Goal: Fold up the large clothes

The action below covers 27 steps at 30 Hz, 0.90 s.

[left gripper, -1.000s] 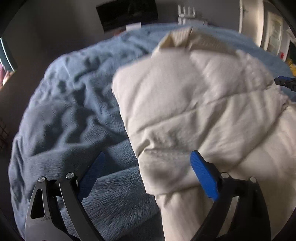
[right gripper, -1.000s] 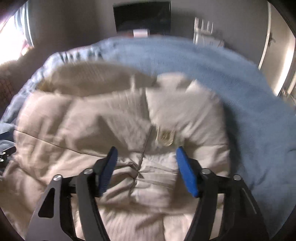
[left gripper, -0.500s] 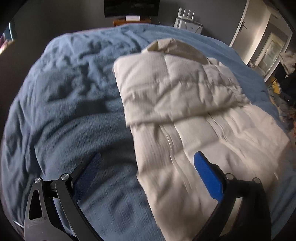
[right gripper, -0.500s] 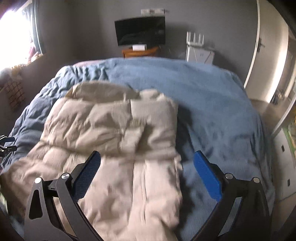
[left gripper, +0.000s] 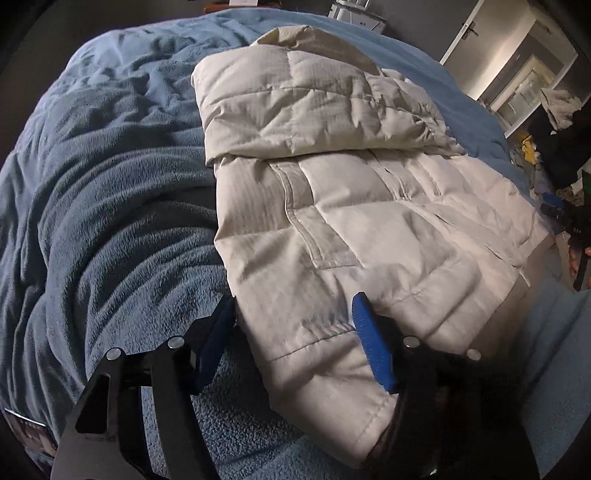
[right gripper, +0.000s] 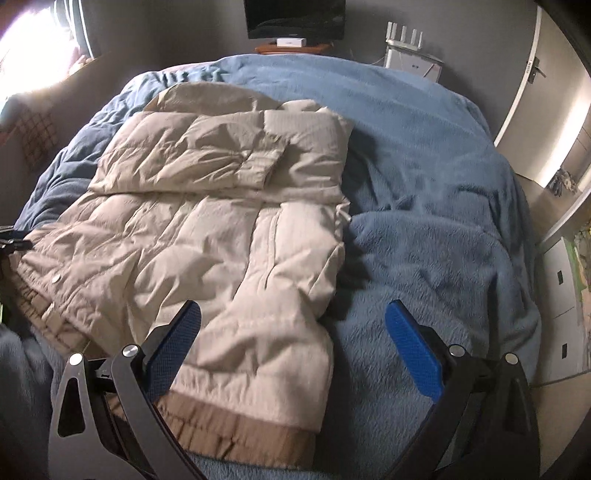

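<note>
A cream quilted puffer jacket [left gripper: 351, 206] lies on a blue fleece bedspread [left gripper: 110, 192], its sleeves folded across the upper body. It also shows in the right wrist view [right gripper: 207, 236], with a tan hem band at the near edge. My left gripper [left gripper: 291, 339] is open, its blue pads straddling the jacket's near left hem corner, one pad on either side of the side edge. My right gripper [right gripper: 291, 339] is open wide and empty, held above the jacket's near right hem corner.
The blue bedspread [right gripper: 424, 192] covers the whole bed. A dark TV [right gripper: 295, 14] and a white router [right gripper: 410, 55] stand at the far wall. A door [right gripper: 532, 74] and white drawers [right gripper: 561, 280] are on the right. A window [right gripper: 33, 48] glares at the left.
Both grippers pulled back from the jacket's upper part toward its hem. The left came down around the near hem corner. The right opened wider.
</note>
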Each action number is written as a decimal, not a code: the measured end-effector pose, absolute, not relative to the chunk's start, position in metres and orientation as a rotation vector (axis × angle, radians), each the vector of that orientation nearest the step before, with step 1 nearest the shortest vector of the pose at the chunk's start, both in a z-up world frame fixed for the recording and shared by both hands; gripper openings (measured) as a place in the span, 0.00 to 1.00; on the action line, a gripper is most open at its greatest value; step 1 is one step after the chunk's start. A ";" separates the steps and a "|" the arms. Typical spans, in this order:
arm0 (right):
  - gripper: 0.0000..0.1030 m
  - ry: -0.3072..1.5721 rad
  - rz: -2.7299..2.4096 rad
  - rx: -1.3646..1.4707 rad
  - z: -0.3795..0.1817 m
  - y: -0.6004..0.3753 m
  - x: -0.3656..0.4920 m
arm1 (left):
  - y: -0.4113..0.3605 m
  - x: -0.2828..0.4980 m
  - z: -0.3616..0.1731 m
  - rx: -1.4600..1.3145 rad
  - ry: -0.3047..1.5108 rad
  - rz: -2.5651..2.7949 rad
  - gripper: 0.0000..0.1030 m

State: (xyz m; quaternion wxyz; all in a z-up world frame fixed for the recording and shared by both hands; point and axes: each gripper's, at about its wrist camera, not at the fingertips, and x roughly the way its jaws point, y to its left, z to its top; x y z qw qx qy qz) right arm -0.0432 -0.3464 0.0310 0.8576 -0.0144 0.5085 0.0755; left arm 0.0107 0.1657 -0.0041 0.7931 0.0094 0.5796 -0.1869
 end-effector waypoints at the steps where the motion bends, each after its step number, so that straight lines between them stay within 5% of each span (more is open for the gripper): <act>1: 0.87 1.074 0.167 -0.028 0.030 -0.347 -0.045 | 0.167 0.010 -0.005 0.014 1.255 -0.403 0.60; 15: 0.70 1.225 0.220 0.004 -0.009 -0.347 -0.058 | 0.167 -0.006 0.000 0.003 1.275 -0.419 0.60; 21: 0.48 1.195 0.246 -0.025 -0.006 -0.337 -0.057 | 0.164 -0.009 0.000 0.033 1.271 -0.438 0.60; 24: 0.23 1.170 0.266 -0.074 -0.002 -0.327 -0.055 | 0.159 -0.008 -0.001 0.075 1.240 -0.440 0.48; 26: 0.16 1.140 0.278 -0.070 0.003 -0.325 -0.054 | 0.161 -0.007 0.001 0.066 1.203 -0.441 0.26; 27: 0.14 1.126 0.278 -0.071 0.005 -0.324 -0.054 | 0.164 -0.006 0.002 0.044 1.194 -0.451 0.23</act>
